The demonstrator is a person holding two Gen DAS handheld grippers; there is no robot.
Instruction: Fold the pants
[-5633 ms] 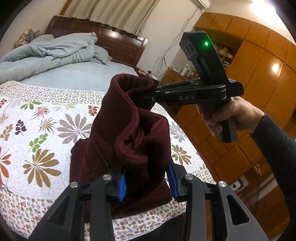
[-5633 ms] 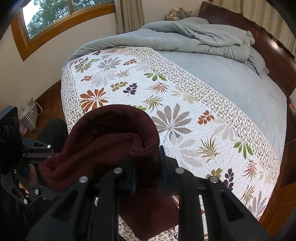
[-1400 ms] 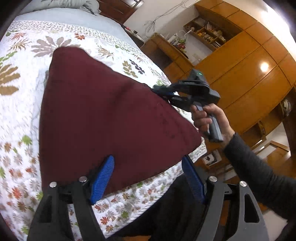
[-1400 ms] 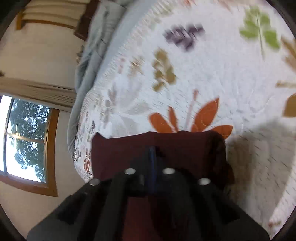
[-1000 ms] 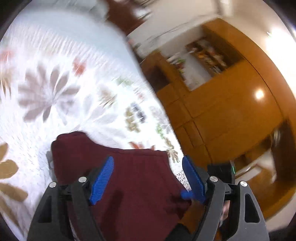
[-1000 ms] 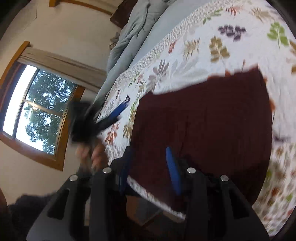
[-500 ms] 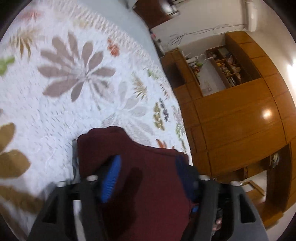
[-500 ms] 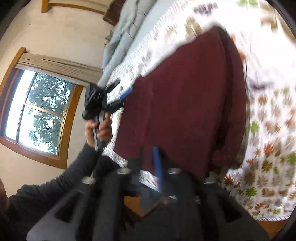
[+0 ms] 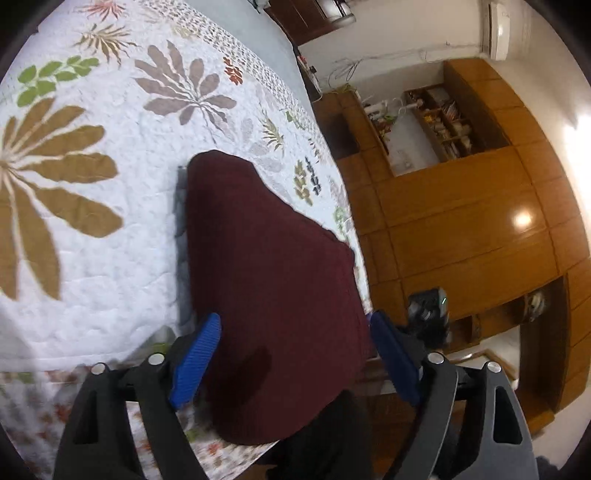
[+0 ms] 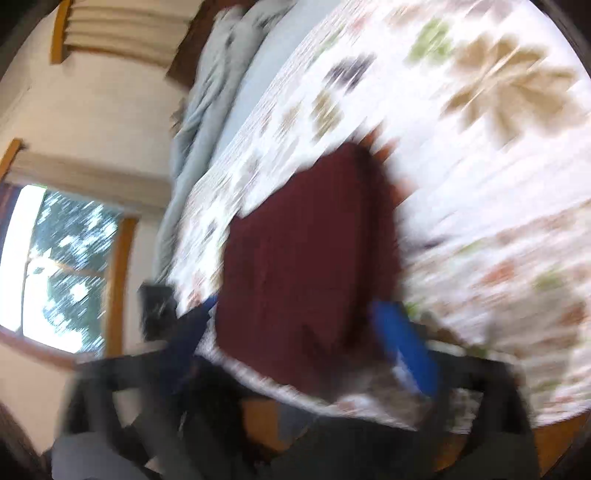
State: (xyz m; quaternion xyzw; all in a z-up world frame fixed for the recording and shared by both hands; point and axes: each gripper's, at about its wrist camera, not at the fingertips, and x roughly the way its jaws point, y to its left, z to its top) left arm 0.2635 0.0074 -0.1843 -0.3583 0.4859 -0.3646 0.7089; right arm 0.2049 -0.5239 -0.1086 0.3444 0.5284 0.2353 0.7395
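— Where are the pants?
— The maroon pants (image 9: pixel 269 266) lie folded flat on the floral quilt (image 9: pixel 92 258), at the bed's near edge.
— And the fingers?
— The left gripper (image 9: pixel 291 358) is spreading, blue pads either side of the cloth, released. The right gripper (image 10: pixel 310 325), blurred, is also spreading, grasping nothing.

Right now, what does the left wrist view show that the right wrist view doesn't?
Left wrist only: the wooden cabinets and the wall air conditioner.
Right wrist only: the window and the grey duvet, all blurred.
Both: the maroon pants folded flat on the floral quilt, and each view's own gripper, left and right, jaws opening, pads off the cloth.
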